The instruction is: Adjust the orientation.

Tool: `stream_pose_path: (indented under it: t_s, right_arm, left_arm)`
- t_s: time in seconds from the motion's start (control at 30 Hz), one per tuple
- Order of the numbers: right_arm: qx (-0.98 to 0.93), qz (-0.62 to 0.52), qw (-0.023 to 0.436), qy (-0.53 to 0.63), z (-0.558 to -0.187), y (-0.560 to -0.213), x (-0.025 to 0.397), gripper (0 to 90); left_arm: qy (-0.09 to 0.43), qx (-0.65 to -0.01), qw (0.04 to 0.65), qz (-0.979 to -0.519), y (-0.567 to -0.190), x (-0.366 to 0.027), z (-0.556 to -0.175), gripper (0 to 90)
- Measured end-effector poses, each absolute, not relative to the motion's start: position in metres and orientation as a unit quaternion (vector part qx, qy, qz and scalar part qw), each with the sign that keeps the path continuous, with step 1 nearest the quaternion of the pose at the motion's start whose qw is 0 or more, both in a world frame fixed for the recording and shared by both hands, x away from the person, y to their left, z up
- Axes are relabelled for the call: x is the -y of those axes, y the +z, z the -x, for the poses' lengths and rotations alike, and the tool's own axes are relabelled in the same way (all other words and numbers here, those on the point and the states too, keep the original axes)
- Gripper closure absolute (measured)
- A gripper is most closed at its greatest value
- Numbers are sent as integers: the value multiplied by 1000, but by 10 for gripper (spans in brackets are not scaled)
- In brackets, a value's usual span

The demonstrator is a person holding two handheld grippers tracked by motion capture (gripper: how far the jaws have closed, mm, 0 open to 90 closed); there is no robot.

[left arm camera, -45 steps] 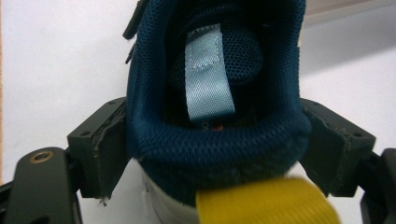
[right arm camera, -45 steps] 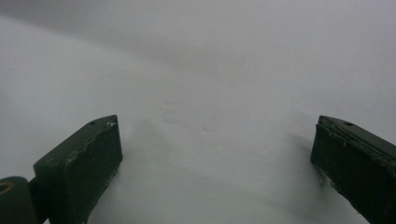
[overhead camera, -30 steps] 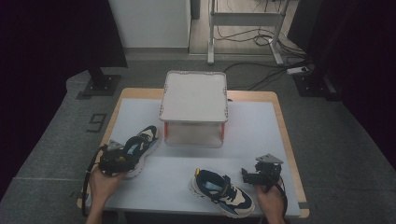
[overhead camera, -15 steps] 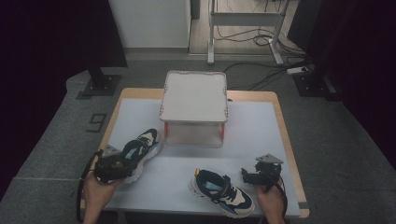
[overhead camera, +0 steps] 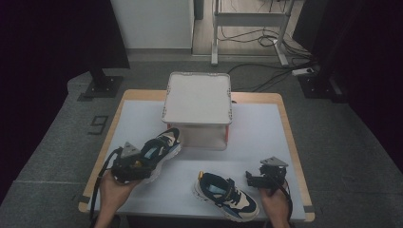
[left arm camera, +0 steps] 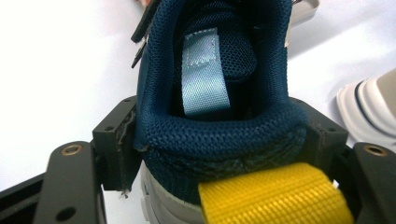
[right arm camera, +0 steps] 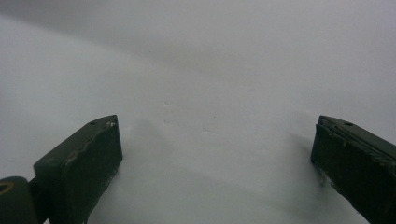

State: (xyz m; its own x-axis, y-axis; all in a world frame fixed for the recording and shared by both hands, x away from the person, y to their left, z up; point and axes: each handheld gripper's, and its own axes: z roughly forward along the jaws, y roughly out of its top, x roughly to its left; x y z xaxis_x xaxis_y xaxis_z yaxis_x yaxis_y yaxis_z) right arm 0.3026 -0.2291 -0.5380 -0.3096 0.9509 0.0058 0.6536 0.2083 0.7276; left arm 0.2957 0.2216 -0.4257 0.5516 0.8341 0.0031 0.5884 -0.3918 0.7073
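Across the middle of the scene a white-topped table [overhead camera: 142,118] with a wooden rim is spread, and at its far centre a pale lidded box [overhead camera: 197,107] with a red-edged base is set. Two matching sneakers are seen nearer: the left sneaker [overhead camera: 160,148] is held by its heel just left of the box, its toe raised toward the box's near left corner, while the right sneaker [overhead camera: 226,196] is lying on the near part of the table, untouched.

The left gripper [overhead camera: 129,167] is clamped on the left sneaker's padded collar, one jaw pressed against each side of the heel. The right gripper [overhead camera: 267,176] is poised just right of the lying sneaker with its jaws spread wide over bare table and nothing between them.

Each shoe is judged light, with soft upper parts and a firmer moulded sole. The navy mesh collar is spongy and gives under pressure, so the stiffer heel counter is judged the best hold. The yellow webbing pull loop [left arm camera: 275,196] is coarse-woven; the pale blue satin tongue tab [left arm camera: 203,74] is smooth.
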Motion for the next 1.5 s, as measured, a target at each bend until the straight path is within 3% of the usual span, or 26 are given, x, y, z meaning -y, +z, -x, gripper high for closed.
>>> stream_pose_path:
  t_s: [0.3, 0.73, 1.5]
  right_arm:
    - [-742, -540, 231, 323, -303, -538, 229, 15]
    - [-742, -541, 231, 323, -303, -538, 229, 15]
    - [-742, -540, 231, 323, -303, -538, 229, 16]
  left_arm:
    - [184, -426, 332, -821, -433, -180, -324, 280]
    - [204, -448, 325, -807, -445, -152, -360, 278]
    - [227, -503, 316, -772, -470, -137, -393, 250]
